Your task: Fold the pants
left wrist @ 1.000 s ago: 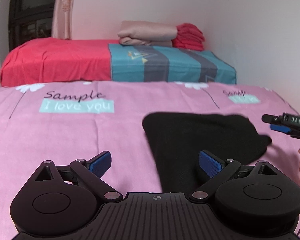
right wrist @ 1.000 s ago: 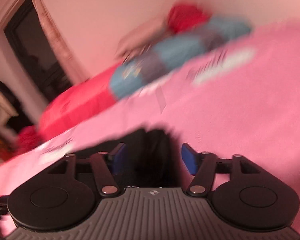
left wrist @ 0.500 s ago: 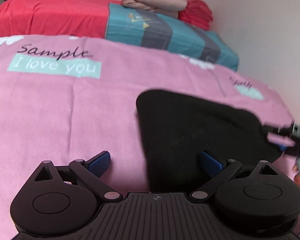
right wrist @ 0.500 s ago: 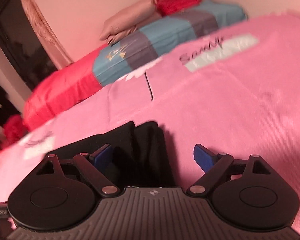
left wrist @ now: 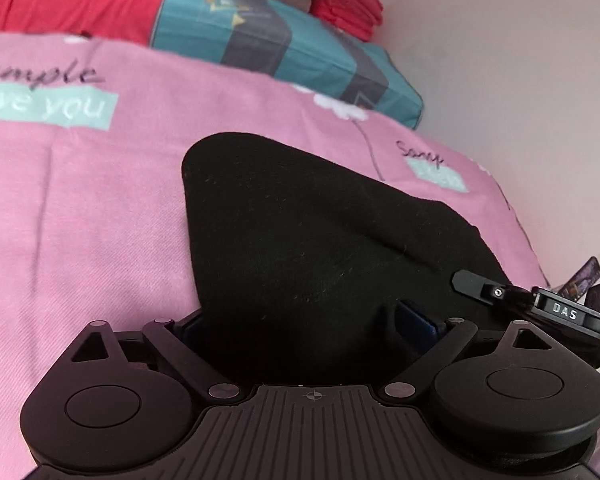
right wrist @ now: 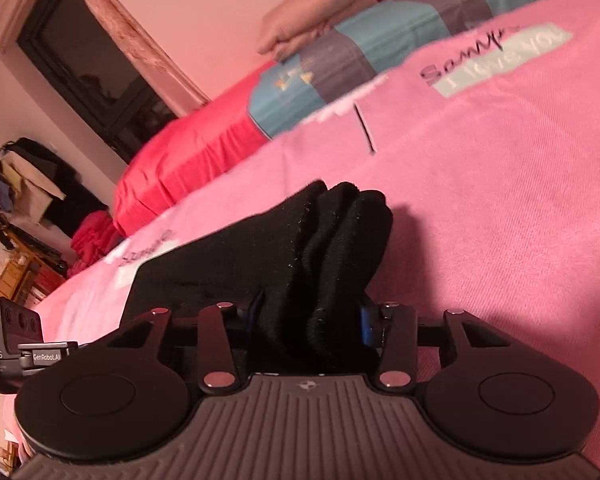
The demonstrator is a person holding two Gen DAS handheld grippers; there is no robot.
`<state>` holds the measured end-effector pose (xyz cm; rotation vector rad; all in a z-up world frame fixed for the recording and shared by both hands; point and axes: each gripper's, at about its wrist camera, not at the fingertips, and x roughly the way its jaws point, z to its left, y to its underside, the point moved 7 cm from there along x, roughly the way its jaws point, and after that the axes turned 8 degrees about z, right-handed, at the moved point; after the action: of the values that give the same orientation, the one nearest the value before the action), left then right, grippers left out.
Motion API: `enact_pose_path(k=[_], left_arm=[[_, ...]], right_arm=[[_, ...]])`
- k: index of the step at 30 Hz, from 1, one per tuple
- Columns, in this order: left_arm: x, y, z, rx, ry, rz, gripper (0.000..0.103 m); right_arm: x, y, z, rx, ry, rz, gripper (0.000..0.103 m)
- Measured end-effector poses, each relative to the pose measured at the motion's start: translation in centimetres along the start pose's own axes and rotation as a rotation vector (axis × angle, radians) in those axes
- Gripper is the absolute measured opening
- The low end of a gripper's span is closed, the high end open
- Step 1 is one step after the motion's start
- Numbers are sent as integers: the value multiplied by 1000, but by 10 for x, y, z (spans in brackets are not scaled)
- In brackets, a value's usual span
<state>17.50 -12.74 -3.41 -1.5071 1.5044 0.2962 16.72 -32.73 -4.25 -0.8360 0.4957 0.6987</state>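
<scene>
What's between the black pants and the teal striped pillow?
Only bare pink bedspread, printed with a white flower; the left wrist view shows it between the black pants and teal striped pillow.

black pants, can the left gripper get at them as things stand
Probably yes. In the left wrist view the black pants already lie between the jaws of the left gripper, with nothing in front of them on the pink bedsheet. The right gripper is closing its jaws on the other end.
</scene>
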Motion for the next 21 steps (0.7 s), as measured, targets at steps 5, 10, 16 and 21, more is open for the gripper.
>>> enact_pose_path(k=[5, 10, 16, 21], left_arm=[[-48, 30, -26, 50, -34, -24, 103], [-59, 75, -29, 61, -89, 5, 103], [-39, 112, -1, -31, -165, 53, 103], [-57, 111, -9, 28, -252, -14, 103]], right_arm=[[-45, 17, 31, -43, -78, -9, 48], [-77, 54, 40, -35, -124, 40, 52], [-61, 88, 9, -12, 37, 91, 67], [-104, 66, 53, -258, 246, -206, 73]])
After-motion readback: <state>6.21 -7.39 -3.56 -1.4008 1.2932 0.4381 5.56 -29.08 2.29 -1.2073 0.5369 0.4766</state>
